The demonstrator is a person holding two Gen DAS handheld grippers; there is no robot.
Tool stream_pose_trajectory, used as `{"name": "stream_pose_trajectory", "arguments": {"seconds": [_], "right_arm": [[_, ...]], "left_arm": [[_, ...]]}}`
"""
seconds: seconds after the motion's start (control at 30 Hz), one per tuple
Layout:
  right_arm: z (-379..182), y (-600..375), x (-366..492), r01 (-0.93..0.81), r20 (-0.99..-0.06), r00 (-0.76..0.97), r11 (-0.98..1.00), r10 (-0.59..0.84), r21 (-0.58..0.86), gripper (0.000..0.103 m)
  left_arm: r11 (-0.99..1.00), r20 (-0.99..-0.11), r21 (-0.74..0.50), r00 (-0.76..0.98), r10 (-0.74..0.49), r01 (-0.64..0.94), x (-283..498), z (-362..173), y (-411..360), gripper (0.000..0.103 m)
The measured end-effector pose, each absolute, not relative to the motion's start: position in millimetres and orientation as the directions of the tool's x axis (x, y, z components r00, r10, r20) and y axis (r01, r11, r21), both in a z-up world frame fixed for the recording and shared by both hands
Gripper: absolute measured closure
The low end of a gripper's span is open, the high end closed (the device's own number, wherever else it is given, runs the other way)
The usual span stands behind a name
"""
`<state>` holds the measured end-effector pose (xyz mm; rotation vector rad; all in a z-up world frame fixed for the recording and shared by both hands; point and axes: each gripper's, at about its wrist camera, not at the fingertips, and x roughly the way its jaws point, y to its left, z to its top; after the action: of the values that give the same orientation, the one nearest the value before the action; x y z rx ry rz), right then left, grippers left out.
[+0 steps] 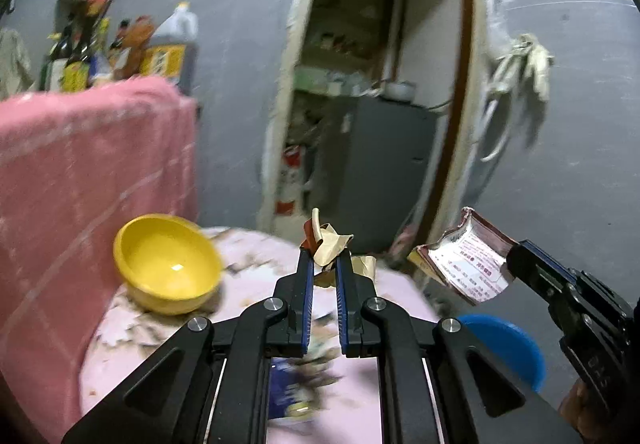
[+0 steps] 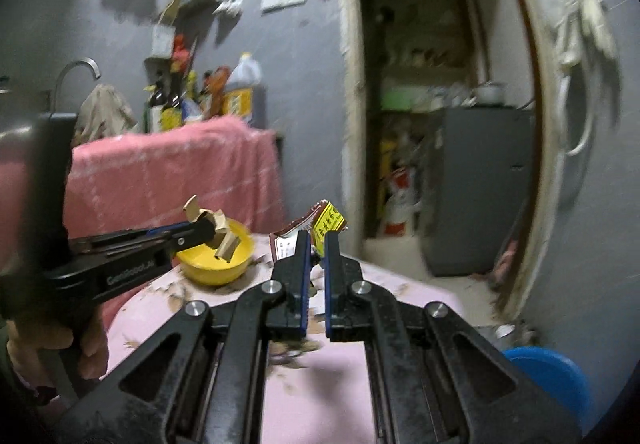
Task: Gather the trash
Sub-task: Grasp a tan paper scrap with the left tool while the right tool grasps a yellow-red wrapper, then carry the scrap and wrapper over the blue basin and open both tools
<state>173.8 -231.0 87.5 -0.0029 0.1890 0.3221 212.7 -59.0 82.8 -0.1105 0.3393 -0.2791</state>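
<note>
Centrally, the left gripper [image 1: 323,258] has its fingers clenched on crumpled tan paper scraps [image 1: 329,244]; at right, the right gripper [image 2: 315,244] grasps a torn maroon-and-yellow foil wrapper [image 2: 320,222] above the pink table [image 2: 316,396].

Blue bin [image 2: 548,376] behind tool arm, bottles [image 1: 76,55] blurred

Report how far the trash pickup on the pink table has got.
Done: nothing visibly binned yet. In hand: the left claw is shut on a crumpled tan paper scrap, and the right claw holds a torn brown-and-yellow printed packet. Left: brown scraps still litter the pink tablecloth; the blue round bin beside it looks like the destination.
</note>
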Motion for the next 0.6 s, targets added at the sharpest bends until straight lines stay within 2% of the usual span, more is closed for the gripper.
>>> {"name": "stream_pose_trajectory", "arguments": {"seconds": [0.17,0.33,0.6], "right_arm": [[101.4,-282.4,154.2,-0.196,-0.137,0.971,0.981,0.195,0.005,0.059],[103.0,-327.0,143.7,-0.100,-0.136,0.986,0.995,0.100,0.004,0.059],[82.6,-394.0,135.3,0.032,-0.202,0.979,0.999,-0.027,0.021,0.059]], "left_arm": [[0.930,-0.258,-0.143,0.894,-0.366,0.340,203.8,95.8,-112.9,0.095],[0.894,-0.237,-0.143,0.863,-0.447,0.424,199.3,97.1,-166.6,0.095],[0.843,-0.301,-0.152,0.789,-0.536,0.515,203.2,82.5,-241.3,0.095]]}}
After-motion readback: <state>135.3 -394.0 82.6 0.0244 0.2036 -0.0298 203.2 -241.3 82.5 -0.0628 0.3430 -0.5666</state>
